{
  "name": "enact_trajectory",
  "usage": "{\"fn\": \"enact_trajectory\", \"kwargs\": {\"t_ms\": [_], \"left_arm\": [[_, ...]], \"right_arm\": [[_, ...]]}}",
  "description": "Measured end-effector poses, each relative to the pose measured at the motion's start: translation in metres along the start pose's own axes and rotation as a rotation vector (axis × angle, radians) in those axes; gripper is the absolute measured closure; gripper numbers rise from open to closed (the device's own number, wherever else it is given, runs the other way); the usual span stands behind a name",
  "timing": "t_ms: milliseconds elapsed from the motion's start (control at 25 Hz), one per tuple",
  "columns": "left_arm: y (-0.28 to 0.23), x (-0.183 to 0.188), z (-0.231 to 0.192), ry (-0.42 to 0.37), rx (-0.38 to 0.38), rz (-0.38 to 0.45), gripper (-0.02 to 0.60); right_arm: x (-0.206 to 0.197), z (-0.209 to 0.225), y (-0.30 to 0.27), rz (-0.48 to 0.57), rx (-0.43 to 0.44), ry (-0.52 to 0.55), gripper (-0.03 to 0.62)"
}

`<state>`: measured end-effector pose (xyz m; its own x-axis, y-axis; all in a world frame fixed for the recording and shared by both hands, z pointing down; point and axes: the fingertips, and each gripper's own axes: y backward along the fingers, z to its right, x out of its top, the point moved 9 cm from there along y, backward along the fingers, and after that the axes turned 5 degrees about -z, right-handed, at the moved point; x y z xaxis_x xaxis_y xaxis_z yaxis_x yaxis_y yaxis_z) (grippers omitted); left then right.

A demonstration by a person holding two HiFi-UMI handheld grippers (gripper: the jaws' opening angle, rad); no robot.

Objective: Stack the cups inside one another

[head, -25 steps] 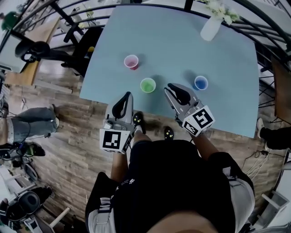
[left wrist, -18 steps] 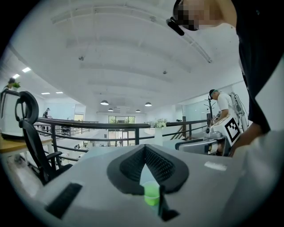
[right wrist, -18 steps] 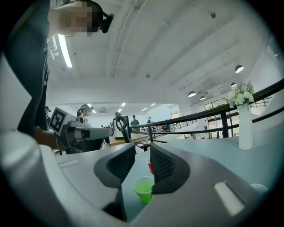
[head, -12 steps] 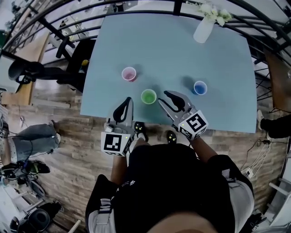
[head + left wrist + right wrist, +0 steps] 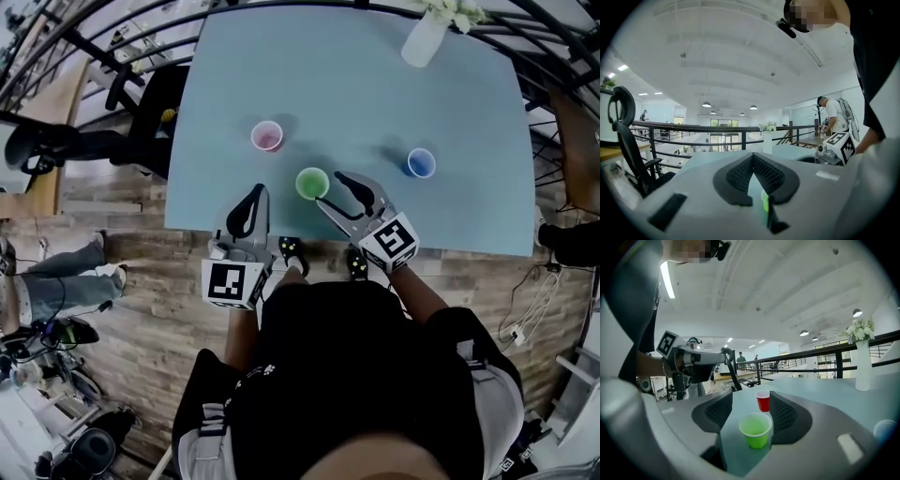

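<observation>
So, nothing is nested yet: the green cup (image 5: 312, 183) stands upright nr the front edge of the surface (image 5: 375, 94), w/ the pink cup (image 5: 267, 136) beyond it to the left and the blue cup (image 5: 421, 162) well off to its right, all three apart. The right tool (image 5: 329, 188) is at the green cup. Its jaws have just been opening and stand apart, and the cup shows in the gap btw them in the right gripper view, pads not pressing it. The left tool (image 5: 257, 188) hangs just left of the green cup, jaws together, nothing in them. A vase (image 5: 422, 42) stands far beyond the cup. Looks like the first pick is only starting, so both nestings are left.
</observation>
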<state>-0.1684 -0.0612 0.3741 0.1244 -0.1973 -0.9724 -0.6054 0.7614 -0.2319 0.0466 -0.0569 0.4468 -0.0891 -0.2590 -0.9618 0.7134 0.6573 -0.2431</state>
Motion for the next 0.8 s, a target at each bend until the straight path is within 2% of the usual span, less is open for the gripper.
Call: {"fn": "enact_trajectory", "kwargs": {"t_ms": [560, 800], "left_arm": [[0.007, -0.011, -0.033, 0.007, 0.002, -0.027, 0.589], [0.013, -0.012, -0.042, 0.004, 0.016, -0.041, 0.589]], "right_arm": [[-0.040, -0.001, -0.043, -0.148, -0.049, 0.051, 0.248], [-0.051, 0.003, -0.053, -0.186, -0.070, 0.066, 0.235]]}}
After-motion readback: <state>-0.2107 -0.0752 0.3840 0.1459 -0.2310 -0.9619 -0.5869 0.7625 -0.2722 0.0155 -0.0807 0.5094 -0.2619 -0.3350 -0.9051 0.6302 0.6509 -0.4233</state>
